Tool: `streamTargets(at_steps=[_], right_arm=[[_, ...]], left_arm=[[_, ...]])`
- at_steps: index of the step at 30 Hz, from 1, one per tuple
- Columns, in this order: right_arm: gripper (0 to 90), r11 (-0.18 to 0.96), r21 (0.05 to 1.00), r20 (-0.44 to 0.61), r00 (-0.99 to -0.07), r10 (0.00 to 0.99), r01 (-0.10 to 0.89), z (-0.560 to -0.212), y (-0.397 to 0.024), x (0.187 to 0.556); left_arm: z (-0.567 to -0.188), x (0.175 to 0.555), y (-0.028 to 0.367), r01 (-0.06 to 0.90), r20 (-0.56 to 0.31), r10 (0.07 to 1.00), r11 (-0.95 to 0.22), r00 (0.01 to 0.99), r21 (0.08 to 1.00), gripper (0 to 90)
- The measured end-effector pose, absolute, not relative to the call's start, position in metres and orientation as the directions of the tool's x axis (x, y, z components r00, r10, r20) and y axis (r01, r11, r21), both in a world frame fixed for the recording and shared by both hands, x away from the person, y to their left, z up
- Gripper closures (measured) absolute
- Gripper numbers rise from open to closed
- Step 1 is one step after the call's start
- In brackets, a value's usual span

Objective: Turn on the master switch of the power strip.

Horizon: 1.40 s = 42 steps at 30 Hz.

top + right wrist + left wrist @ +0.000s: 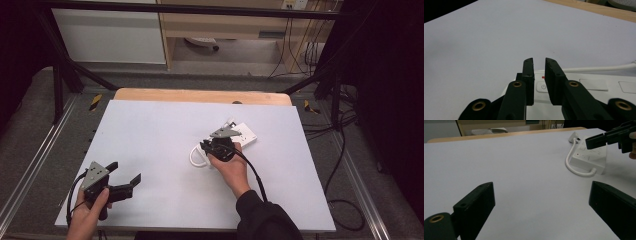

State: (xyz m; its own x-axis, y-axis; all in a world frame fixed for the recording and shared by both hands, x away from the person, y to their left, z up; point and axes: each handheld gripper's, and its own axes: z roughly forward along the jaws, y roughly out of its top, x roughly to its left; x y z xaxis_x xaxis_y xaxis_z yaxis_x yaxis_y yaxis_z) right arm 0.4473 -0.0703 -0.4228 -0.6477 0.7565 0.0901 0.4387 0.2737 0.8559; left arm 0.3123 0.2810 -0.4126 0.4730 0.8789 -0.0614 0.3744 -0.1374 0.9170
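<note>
right gripper (pixel 539 62): jaws a narrow gap apart, nothing held | power strip (pixel 599 86) just beneath its tips, power button (pixel 543 87) between jaws | left gripper (pixel 126 176): jaws wide, empty, well apart from strip

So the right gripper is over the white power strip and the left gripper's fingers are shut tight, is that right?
Not quite. The right gripper is over the white power strip, but the left gripper has its fingers spread wide apart with nothing between them, as the left gripper view shows.
</note>
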Motion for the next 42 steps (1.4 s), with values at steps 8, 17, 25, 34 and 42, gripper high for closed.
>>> streamTargets(at_steps=[8, 17, 25, 34, 42], right_arm=[[69.6, 0.254, 0.857, 0.109, -0.639, 0.761, 0.449, -0.420, -0.074, 0.448], [50.3, 0.230, 0.847, 0.144, -0.623, 0.769, 0.479, -0.416, -0.079, 0.448], [18.0, 0.212, 0.836, 0.163, -0.596, 0.786, 0.507, -0.409, -0.089, 0.447], [6.7, 0.175, 0.852, 0.181, -0.590, 0.787, 0.494, -0.402, -0.111, 0.440], [6.7, 0.162, 0.862, 0.171, -0.576, 0.799, 0.480, -0.397, -0.133, 0.432]], left_arm=[[-0.413, 0.312, 0.281, 0.376, -0.063, 0.879, -0.135, 0.472, 0.917, 6.7], [-0.413, 0.312, 0.282, 0.377, -0.065, 0.881, -0.133, 0.468, 0.916, 6.5], [-0.413, 0.312, 0.282, 0.380, -0.067, 0.882, -0.131, 0.466, 0.916, 6.4], [-0.413, 0.312, 0.282, 0.381, -0.068, 0.883, -0.129, 0.464, 0.916, 6.4], [-0.413, 0.312, 0.283, 0.381, -0.064, 0.885, -0.132, 0.461, 0.915, 6.4]])
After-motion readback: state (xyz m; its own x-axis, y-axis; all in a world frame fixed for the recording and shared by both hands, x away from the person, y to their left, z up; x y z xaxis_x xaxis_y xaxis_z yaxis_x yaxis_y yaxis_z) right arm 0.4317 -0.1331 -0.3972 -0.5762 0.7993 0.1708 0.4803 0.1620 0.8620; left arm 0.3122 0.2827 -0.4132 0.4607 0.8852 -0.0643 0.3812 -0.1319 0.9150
